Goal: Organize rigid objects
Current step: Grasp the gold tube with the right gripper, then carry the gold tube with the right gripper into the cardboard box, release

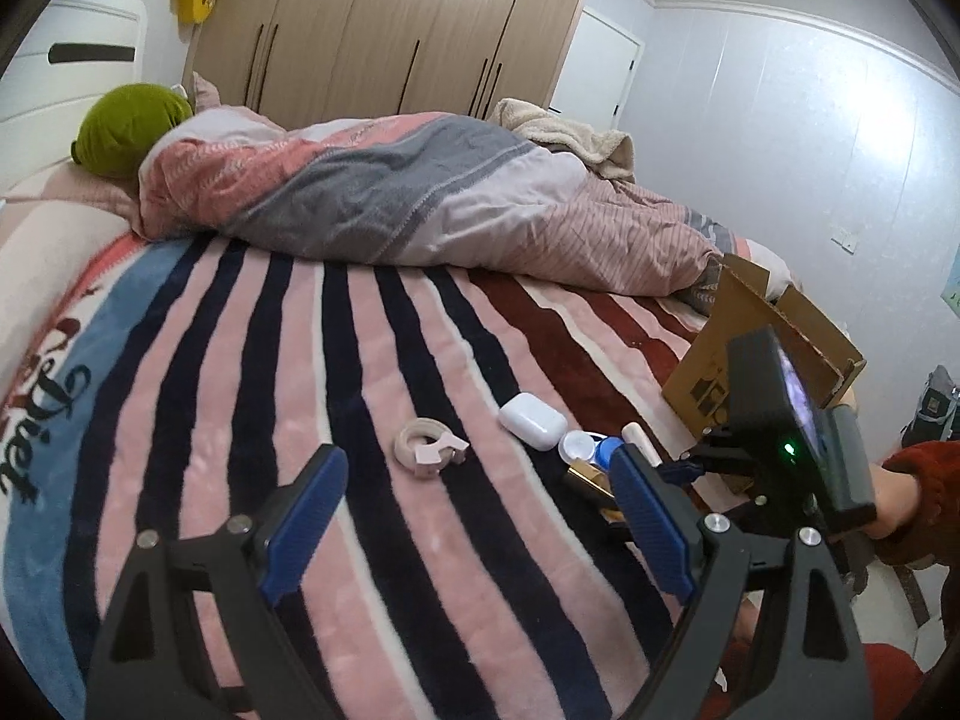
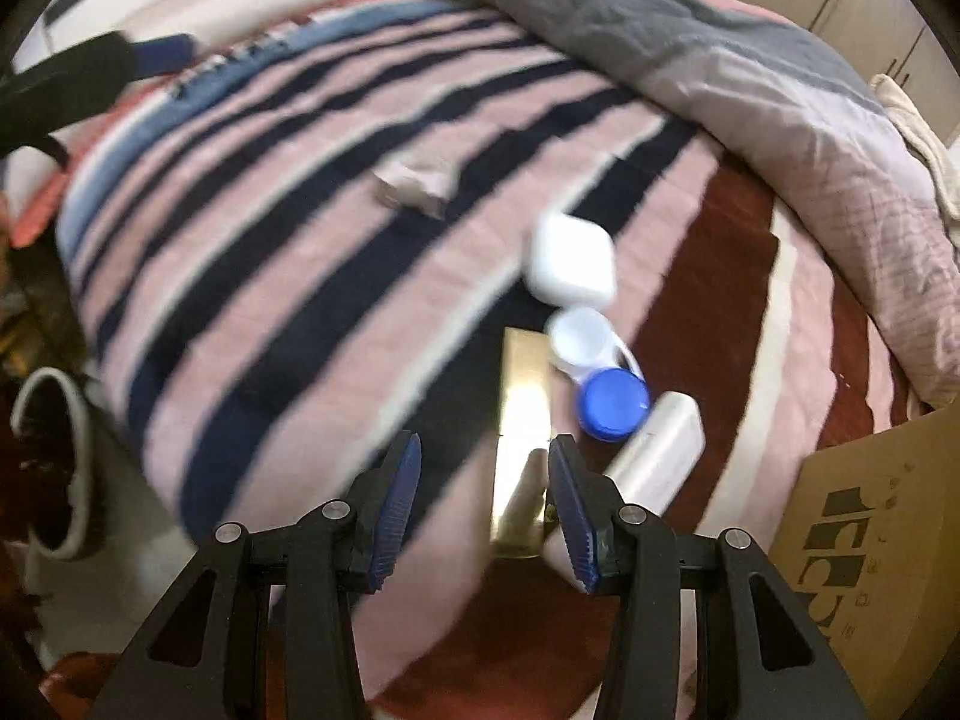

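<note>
**bedbot_a:** Striped blanket [image 2: 252, 276] all over the bed, soft and lumpy, so that's our first worry. Nearest to us, the right gripper [image 2: 485, 498] hangs steeply over the gold box [image 2: 521, 420], jaws parted about halfway, nothing in them. We reckon the slick, shiny box could skid or sink into the fleece if one pad lands first. The white tube [image 2: 657, 450] lies just beside it and could get nudged.

**bedbot_b:** Agreed. Our left gripper [image 1: 480, 516] is wide and empty too, low over the blanket. Next out, the lens case [image 2: 600, 372], one white cap and one blue, touches the box edge, so we might drag it along. Past that the white earbud case [image 1: 527, 420], smooth and rounded, then the tape roll [image 1: 427, 443] off by itself. Cardboard box [image 1: 774, 354] stands open on the right.
</note>
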Motion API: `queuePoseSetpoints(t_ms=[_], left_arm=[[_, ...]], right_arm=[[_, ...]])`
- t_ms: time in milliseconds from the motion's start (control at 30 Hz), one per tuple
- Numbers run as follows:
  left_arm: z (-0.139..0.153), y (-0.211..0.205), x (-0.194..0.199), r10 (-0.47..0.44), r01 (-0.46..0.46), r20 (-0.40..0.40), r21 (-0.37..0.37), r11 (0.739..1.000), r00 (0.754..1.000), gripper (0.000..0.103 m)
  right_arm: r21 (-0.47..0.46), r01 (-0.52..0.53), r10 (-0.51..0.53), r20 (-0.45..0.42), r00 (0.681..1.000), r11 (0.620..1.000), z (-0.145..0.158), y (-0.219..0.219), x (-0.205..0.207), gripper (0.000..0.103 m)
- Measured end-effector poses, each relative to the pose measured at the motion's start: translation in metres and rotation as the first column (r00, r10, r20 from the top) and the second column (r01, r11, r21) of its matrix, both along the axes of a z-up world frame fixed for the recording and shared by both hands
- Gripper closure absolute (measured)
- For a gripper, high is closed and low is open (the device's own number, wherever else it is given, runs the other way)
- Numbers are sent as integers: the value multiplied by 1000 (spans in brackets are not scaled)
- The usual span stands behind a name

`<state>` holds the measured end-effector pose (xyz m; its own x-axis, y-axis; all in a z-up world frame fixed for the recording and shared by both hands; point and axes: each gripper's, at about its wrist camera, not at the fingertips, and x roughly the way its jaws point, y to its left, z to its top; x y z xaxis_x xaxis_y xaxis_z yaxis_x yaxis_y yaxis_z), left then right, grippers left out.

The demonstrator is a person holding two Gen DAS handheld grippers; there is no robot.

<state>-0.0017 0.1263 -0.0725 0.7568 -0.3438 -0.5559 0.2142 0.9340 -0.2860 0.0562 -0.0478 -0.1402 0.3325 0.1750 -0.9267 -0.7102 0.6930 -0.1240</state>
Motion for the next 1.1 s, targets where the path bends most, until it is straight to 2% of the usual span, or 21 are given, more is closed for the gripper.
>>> queuePoseSetpoints(t_ms=[67,133,200,267,333,500,533,600,667,767,900,1100], left_arm=[[-3,1,1,-7,7,-2,-10,1000,1000,16],[-5,-1,4,-15,15,-5,-11,1000,1000,16],[-6,-3,6,-23,23,-12,-12,1000,1000,16],[-7,-6,8,-34,34,-18,-20,999,999,16],[-6,-9,9,-48,48,-23,-30,998,999,16],[8,-22,14,-117,114,-17,-125,986,993,16],[13,-27,16,-124,121,-14,-131,984,992,18],[23,-37,19,-139,137,-6,-136,981,990,29],[32,-49,23,-161,159,-5,-144,977,987,47],[47,-66,26,-172,172,16,-141,975,985,61],[70,-100,28,-192,196,45,-87,977,980,63],[101,-167,47,-255,257,57,-32,966,965,67]], right_arm=[[29,18,-16,-58,998,999,-4,-4,5,67],[28,25,-22,-91,996,999,-8,-5,8,82],[16,12,-11,-83,997,1000,-10,0,6,89],[26,-5,6,-31,1000,1000,-5,3,1,90],[88,-21,20,21,1000,996,12,5,-6,90],[211,-88,78,55,995,973,59,14,-21,90],[228,-98,85,65,994,969,66,15,-25,90],[268,-119,100,86,991,956,86,14,-33,90],[298,-130,102,108,989,946,99,10,-34,90],[344,-142,101,135,986,928,121,-4,-41,90],[384,-134,73,169,983,914,138,-33,-43,90],[444,-102,12,201,979,890,159,-96,-32,90]])
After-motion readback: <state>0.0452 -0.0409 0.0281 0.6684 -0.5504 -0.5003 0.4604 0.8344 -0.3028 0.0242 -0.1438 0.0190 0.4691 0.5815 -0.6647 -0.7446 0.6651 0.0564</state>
